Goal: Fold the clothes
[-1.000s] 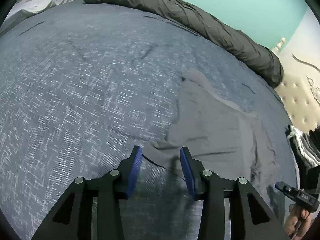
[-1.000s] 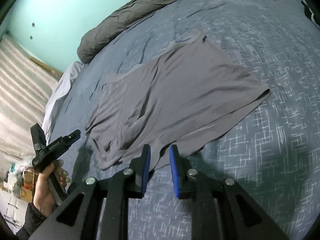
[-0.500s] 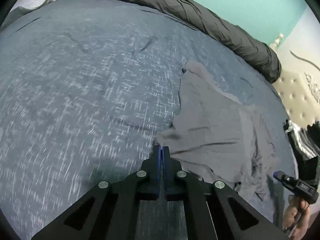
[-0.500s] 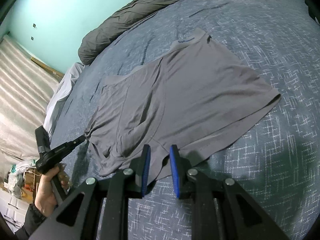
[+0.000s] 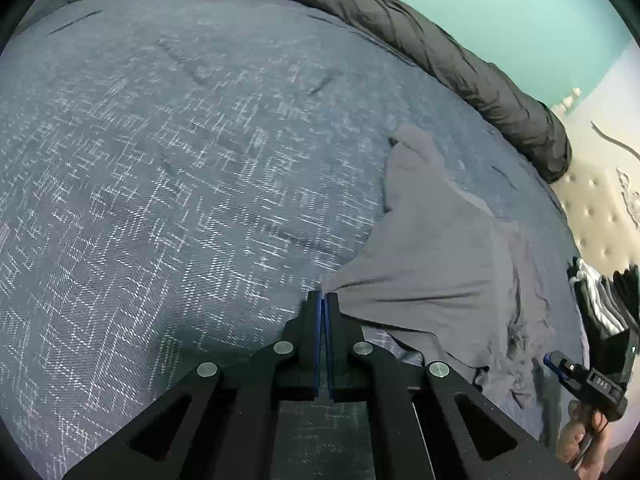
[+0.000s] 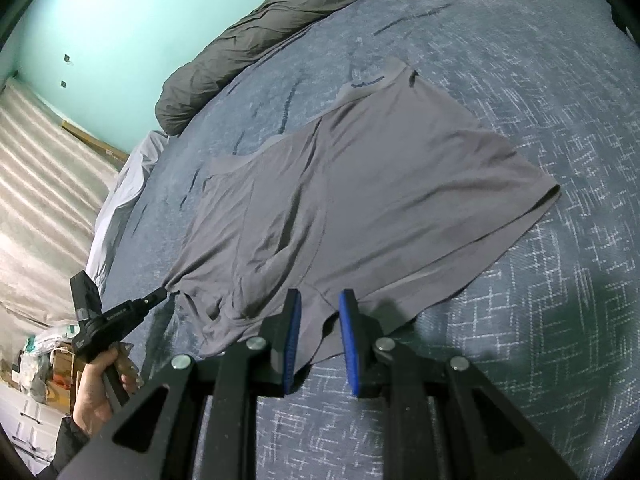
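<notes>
No fold shows yet: the grey shorts [image 6: 360, 200] lie spread flat on the bed [image 6: 560, 340], one corner pinched in the left gripper [image 5: 322, 300], while the right gripper [image 6: 320, 316] hovers with jaws spread over the near hem.

Left wrist view low and close over the bed cover [image 5: 160, 200], facing the far teal wall [image 5: 500, 8], right wrist view higher, angled down from the near edge, both sharing the grey garment [image 6: 380, 192] and rolled dark duvet [image 6: 256, 36]

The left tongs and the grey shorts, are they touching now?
Touching. The left wrist view shows the left tongs shut on a corner of the grey shorts.
</notes>
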The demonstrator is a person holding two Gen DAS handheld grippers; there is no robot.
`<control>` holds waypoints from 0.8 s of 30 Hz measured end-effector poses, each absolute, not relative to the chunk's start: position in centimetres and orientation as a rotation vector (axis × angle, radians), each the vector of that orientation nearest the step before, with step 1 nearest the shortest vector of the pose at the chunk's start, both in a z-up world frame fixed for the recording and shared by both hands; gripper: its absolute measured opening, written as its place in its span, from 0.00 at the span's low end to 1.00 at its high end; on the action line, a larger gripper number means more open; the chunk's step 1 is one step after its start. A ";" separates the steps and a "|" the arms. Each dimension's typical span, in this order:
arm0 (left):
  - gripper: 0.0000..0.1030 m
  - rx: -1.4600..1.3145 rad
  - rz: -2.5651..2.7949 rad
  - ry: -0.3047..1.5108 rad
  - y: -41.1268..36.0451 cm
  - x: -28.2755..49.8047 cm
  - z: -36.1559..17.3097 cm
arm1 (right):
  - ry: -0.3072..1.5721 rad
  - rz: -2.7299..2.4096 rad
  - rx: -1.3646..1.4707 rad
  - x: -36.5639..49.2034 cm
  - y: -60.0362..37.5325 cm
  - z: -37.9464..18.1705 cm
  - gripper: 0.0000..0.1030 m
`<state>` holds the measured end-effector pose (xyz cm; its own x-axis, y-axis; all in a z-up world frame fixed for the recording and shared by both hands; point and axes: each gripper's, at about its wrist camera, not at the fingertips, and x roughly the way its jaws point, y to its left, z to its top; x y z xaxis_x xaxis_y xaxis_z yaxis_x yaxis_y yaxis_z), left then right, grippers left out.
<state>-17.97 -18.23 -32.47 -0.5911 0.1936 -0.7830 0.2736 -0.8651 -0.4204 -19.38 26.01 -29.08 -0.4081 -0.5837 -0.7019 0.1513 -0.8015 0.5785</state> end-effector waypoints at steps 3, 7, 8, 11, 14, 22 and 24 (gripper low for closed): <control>0.02 1.426 -2.619 0.814 -18.5 -18.1 -33.0 | -0.613 -2.234 1.365 -19.5 26.1 -29.2 0.18; 0.02 1.432 -2.624 0.808 -18.3 -18.0 -32.9 | -0.616 -2.226 1.358 -19.6 25.9 -29.3 0.18; 0.02 1.429 -2.631 0.809 -18.1 -18.2 -32.9 | -0.617 -2.226 1.354 -19.6 25.9 -29.3 0.18; 0.02 1.414 -2.661 0.796 -17.7 -18.5 -32.4 | -0.623 -2.229 1.344 -19.8 26.0 -29.3 0.18; 0.02 1.396 -2.688 0.790 -17.4 -18.9 -31.8 | -0.636 -2.238 1.338 -19.9 26.4 -29.2 0.18; 0.02 1.328 -2.835 0.708 -14.6 -19.9 -27.7 | -0.668 -2.268 1.324 -20.4 27.8 -29.1 0.18; 0.02 1.311 -2.884 0.662 -13.0 -20.2 -26.1 | -0.681 -2.285 1.316 -20.6 28.6 -29.0 0.18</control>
